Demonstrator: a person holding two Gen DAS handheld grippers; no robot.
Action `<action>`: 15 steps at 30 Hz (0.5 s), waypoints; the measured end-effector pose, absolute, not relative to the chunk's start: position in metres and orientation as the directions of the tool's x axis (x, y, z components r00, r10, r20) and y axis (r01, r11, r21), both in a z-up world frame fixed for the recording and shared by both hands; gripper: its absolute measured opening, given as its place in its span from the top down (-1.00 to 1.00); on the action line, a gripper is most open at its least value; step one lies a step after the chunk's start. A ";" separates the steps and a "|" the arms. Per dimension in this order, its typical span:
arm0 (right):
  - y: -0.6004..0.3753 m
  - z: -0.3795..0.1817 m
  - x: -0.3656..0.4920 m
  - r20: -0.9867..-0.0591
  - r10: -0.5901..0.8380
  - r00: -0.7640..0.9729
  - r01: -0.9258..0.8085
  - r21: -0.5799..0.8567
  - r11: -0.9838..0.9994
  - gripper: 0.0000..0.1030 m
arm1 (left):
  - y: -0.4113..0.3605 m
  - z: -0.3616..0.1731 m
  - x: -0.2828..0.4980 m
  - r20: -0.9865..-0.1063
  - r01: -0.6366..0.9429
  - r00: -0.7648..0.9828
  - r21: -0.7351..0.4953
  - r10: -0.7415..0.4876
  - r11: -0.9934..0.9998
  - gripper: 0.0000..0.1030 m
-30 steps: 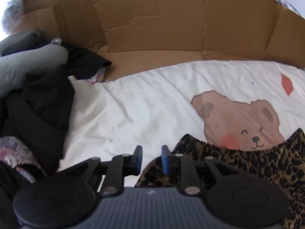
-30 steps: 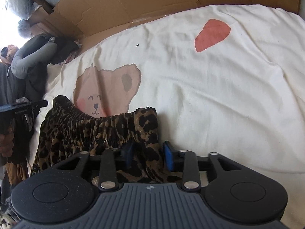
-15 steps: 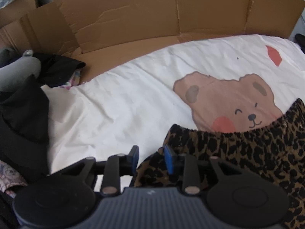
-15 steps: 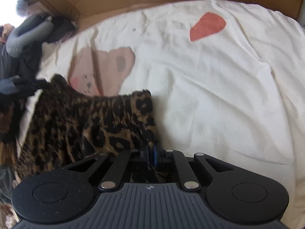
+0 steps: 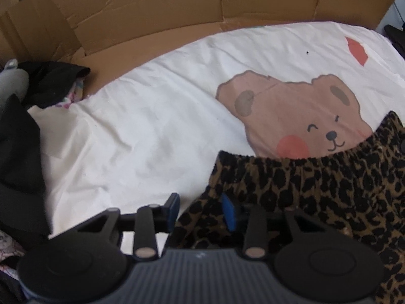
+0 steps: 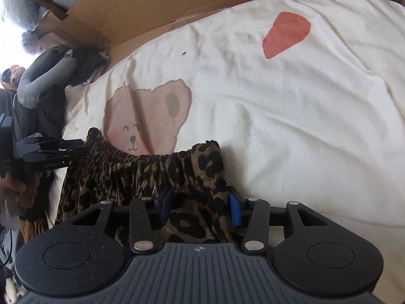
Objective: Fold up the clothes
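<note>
As both the left gripper [image 5: 201,211] and the right gripper [image 6: 200,204], its jaws opening, were spread loosely around the leopard-print garment [image 6: 152,169], its near corners could be let slip and bunched on the bear-print sheet [image 6: 303,106].

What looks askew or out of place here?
The leopard garment lies bunched at its waistband, not flat. A small dark speck marks the sheet. Nothing looks damaged or spilled.

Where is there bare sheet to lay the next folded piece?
Free: the white sheet right of the leopard-print garment, below the red patch; also the strip between the bear print and the dark clothes pile. That pile's side is crowded.
</note>
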State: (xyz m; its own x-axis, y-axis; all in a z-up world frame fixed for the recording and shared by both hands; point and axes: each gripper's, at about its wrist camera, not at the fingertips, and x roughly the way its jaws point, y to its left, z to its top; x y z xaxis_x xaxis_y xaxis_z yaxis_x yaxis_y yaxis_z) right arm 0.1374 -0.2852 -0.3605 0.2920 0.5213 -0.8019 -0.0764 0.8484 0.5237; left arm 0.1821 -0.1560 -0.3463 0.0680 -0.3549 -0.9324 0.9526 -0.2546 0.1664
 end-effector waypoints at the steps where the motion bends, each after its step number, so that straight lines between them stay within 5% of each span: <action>1: -0.286 -0.361 0.138 -0.803 0.519 0.291 -0.078 0.521 0.850 0.19 | -0.156 -0.346 0.181 -0.934 0.952 0.068 0.166 -0.351 -0.257 0.32; 14: -0.289 -0.365 0.138 -0.799 0.526 0.292 -0.072 0.530 0.845 0.37 | -0.154 -0.356 0.178 -0.953 0.948 0.070 0.156 -0.295 -0.277 0.23; 15: -0.289 -0.365 0.137 -0.800 0.522 0.295 -0.072 0.526 0.847 0.57 | -0.154 -0.356 0.179 -0.953 0.951 0.066 0.150 -0.296 -0.270 0.24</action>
State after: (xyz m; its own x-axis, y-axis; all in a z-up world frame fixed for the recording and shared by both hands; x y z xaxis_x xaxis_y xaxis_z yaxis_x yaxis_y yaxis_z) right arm 0.1372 -0.2893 -0.3654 0.2947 0.5220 -0.8004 -0.0724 0.8474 0.5260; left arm 0.1794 -0.1540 -0.3562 0.0662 -0.2956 -0.9530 0.9512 -0.2698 0.1498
